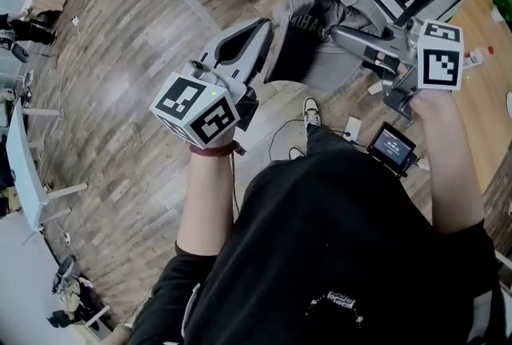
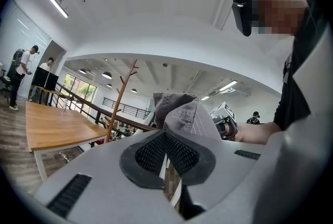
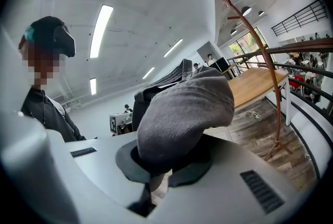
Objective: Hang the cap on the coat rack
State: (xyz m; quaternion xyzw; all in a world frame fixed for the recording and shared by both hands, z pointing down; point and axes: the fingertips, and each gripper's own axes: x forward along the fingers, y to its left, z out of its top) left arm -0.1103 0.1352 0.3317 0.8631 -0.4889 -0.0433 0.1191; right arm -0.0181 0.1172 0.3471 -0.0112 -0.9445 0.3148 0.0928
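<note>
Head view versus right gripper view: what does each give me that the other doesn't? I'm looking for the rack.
Only the head view: a look from above at the left gripper and right gripper holding opposite sides of the cap, plus the person's shoe below. Only the right gripper view: the coat rack, standing to the right beyond the cap, and the ceiling lights. Both: the grey cap, pinched in the right gripper's closed jaws.
</note>
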